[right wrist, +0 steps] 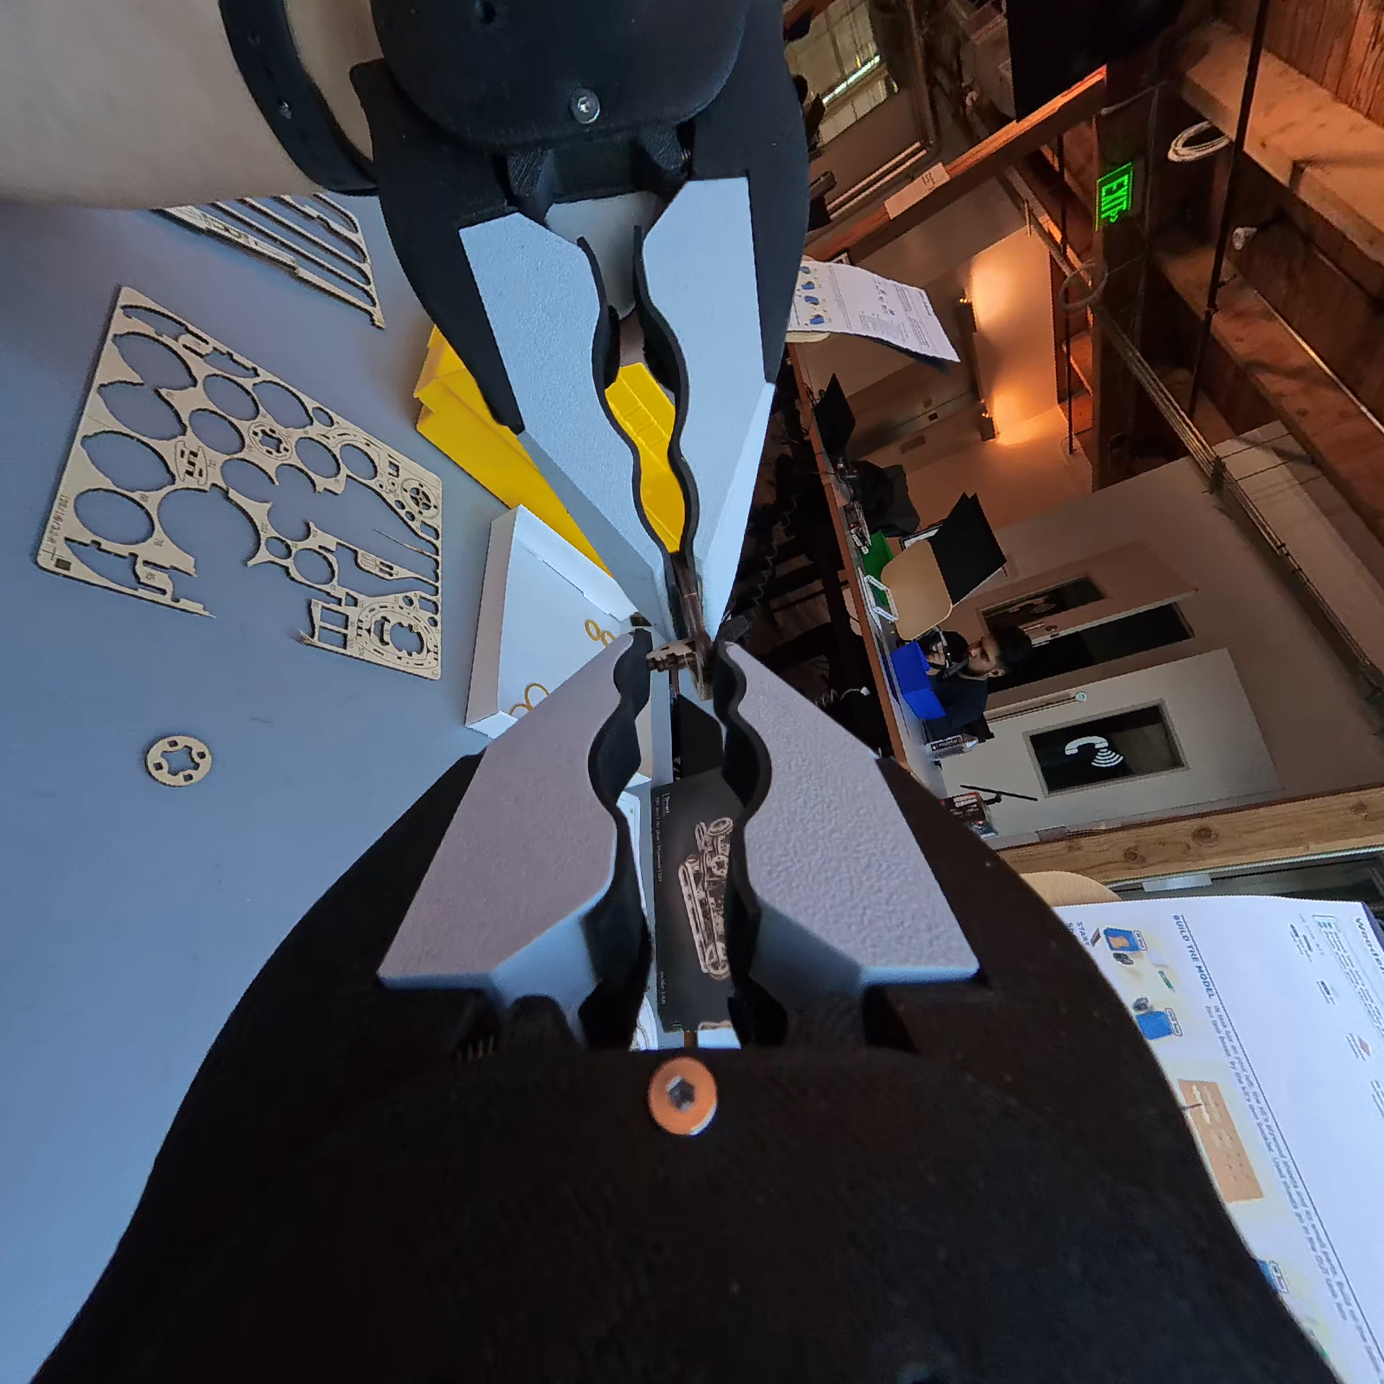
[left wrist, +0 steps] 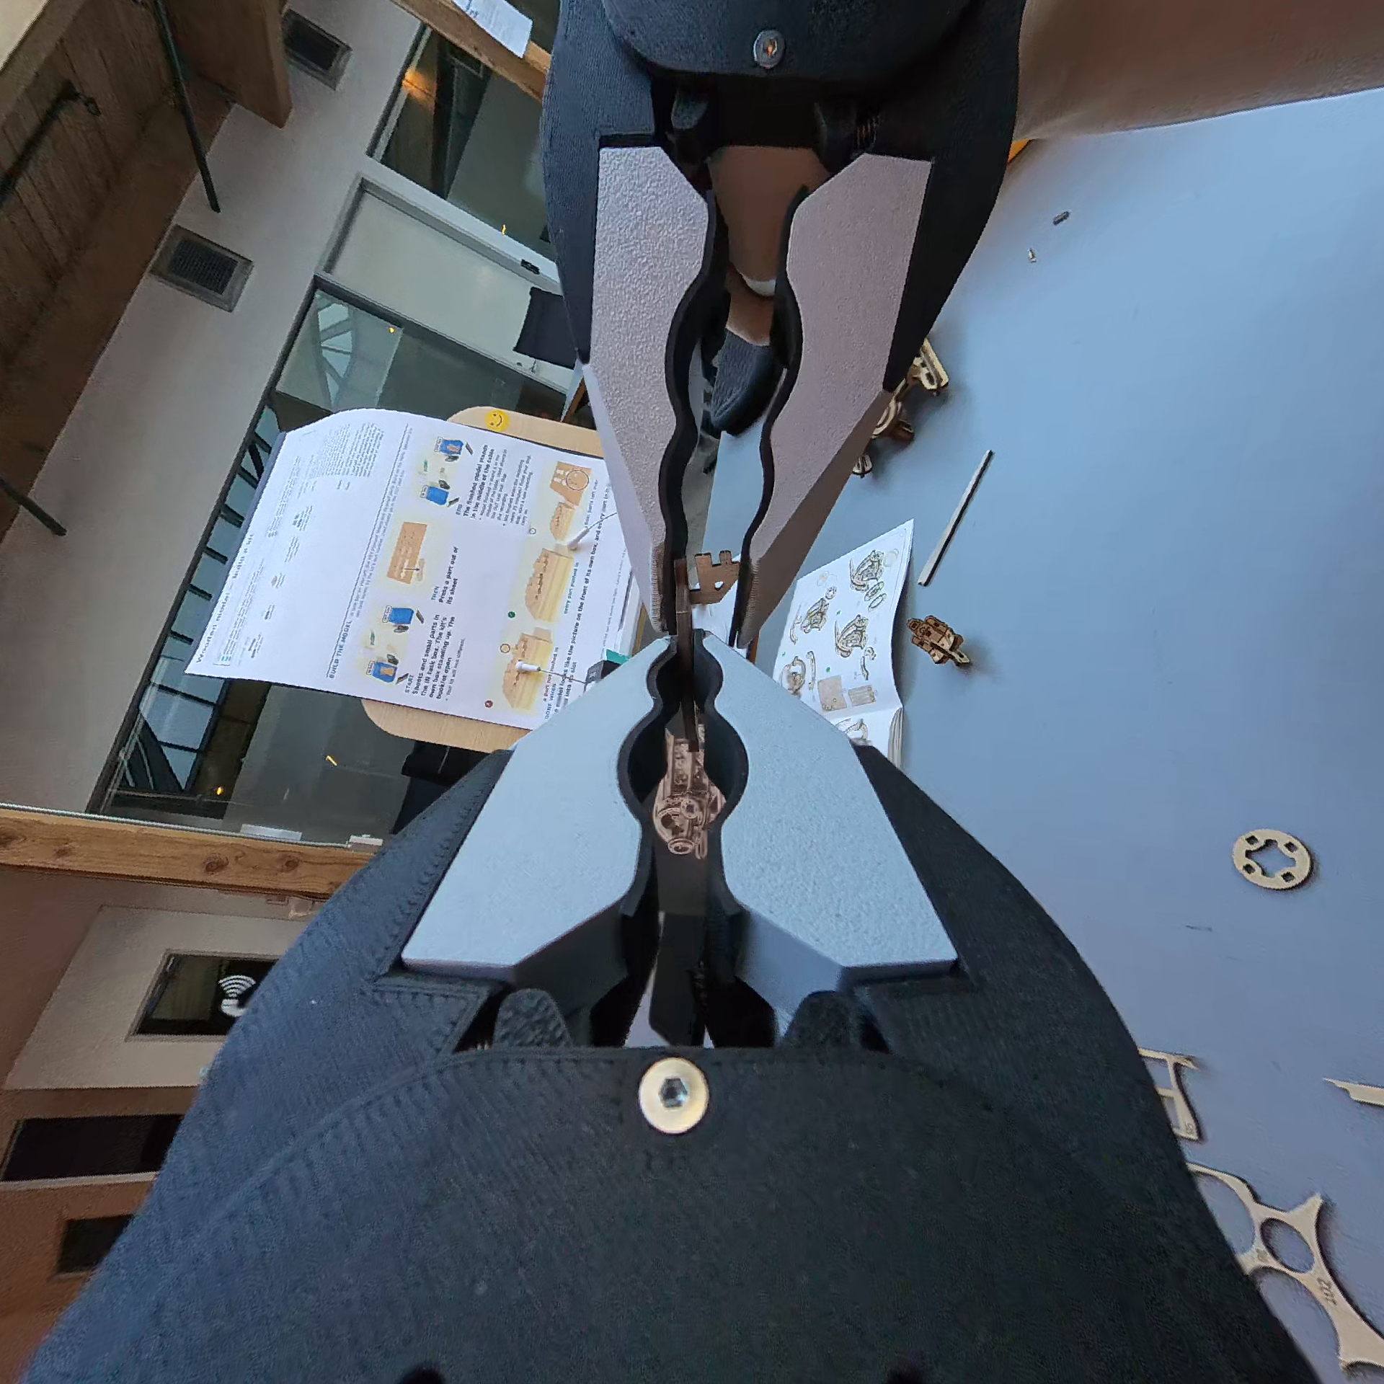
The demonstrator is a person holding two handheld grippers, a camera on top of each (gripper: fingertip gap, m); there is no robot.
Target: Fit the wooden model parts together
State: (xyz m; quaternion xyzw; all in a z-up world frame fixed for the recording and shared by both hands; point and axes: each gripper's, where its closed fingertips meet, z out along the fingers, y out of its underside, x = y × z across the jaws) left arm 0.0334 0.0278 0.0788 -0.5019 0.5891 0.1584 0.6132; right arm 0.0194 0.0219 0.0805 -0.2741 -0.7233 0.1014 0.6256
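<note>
Above the grey desk [left wrist: 1123, 749], two wooden parts were held tip to tip.

Left tongs [left wrist: 685, 650] were seen clamped on a thin dark wooden strip [left wrist: 681, 599]; right tongs [right wrist: 678, 659] were closed loosely on a notched wooden piece [right wrist: 674, 657]. Both were judged light, stiff and brittle, best gripped near the joint. Open room was left below; a punched sheet [right wrist: 247, 479] and loose ring [right wrist: 178, 760] lay well apart.

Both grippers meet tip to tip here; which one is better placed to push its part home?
Left, probably. The left gripper pinches a thin wooden strip edge-on, pointed straight at the notched part held in the right gripper; the right only needs to brace.
</note>
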